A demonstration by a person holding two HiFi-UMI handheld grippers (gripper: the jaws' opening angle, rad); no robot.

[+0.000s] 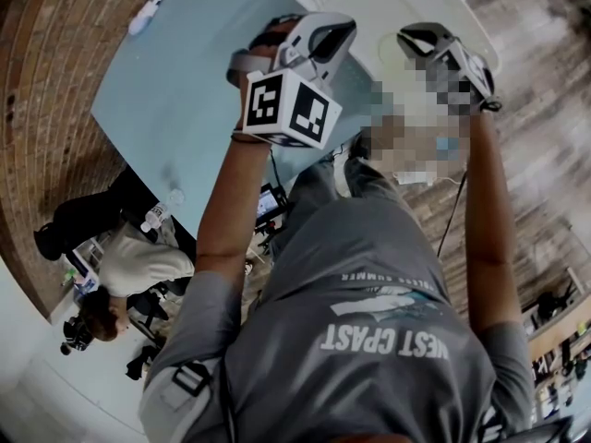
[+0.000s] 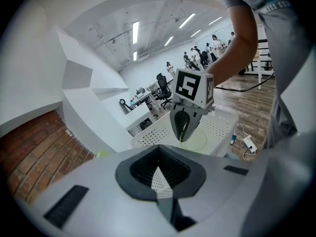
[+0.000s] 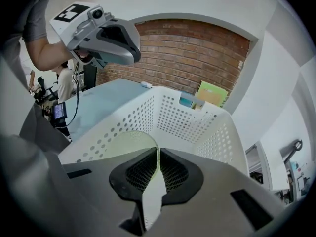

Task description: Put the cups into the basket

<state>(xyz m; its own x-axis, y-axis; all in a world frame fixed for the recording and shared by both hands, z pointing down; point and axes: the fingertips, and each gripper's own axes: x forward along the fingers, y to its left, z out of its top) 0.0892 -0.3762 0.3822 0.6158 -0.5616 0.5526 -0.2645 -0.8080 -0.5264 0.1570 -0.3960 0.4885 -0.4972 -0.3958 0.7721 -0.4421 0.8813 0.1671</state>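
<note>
Right gripper view has the right gripper (image 3: 157, 168) held just above the basket (image 3: 187, 120). Its jaws are pinched on the thin wall of a pale green cup (image 3: 129, 141), and the cup's rim curves out over the basket's open top. To my eye this is the drop-off step: the cup hangs over the basket but has not been let go. Next, I'd say, it wants lowering between the basket's walls before the jaws part, so it lands inside rather than clipping the rim. The left gripper (image 2: 159, 177) is raised off to one side of the basket, jaws pressed together with nothing between them.
</note>
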